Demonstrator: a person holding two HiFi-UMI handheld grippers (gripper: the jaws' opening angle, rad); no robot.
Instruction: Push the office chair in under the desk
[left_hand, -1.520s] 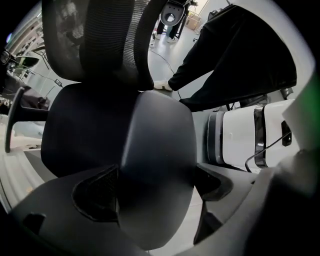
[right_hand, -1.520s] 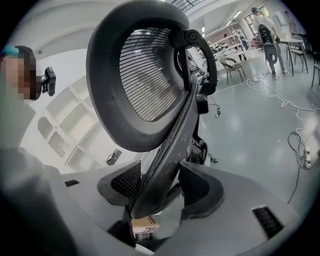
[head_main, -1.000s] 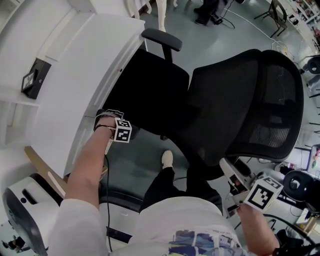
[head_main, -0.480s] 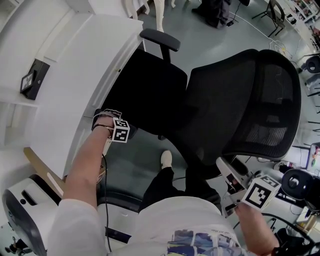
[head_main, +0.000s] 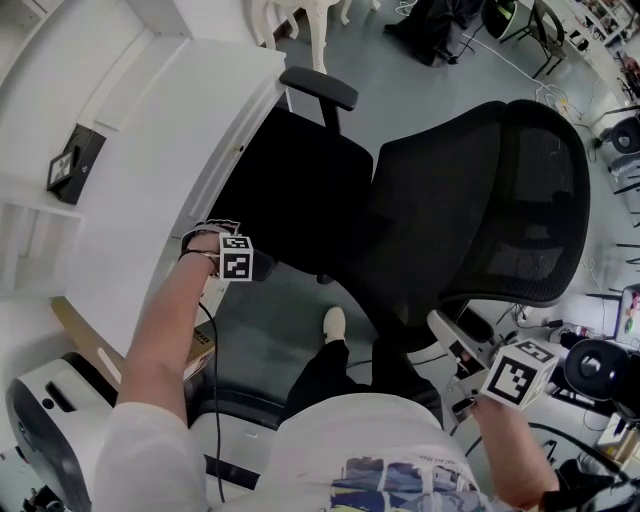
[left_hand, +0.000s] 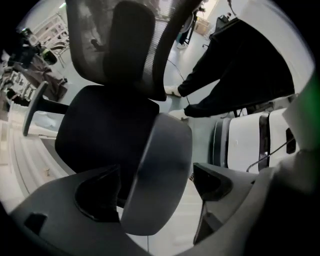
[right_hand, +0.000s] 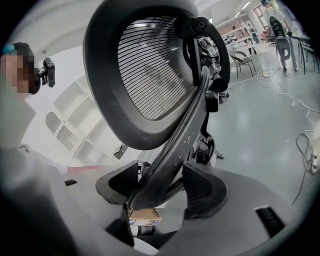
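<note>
Left gripper (left_hand: 155, 187) open astride armrest (left_hand: 165, 145); right gripper (right_hand: 160, 187) jaws opening round backrest spine (right_hand: 186, 129). I'd regrip, push office chair (head_main: 300, 190) squarely left under desk (head_main: 150, 170).

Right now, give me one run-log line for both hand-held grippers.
left hand-held gripper: jaws apart around armrest | right hand-held gripper: jaws opening, backrest spine between | office chair: seat at desk edge

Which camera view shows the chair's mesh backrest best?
The head view: the whole backrest shows from above, with its outline clear. The right gripper view shows its mesh from behind, very close. The left gripper view shows only its lower part.
</note>
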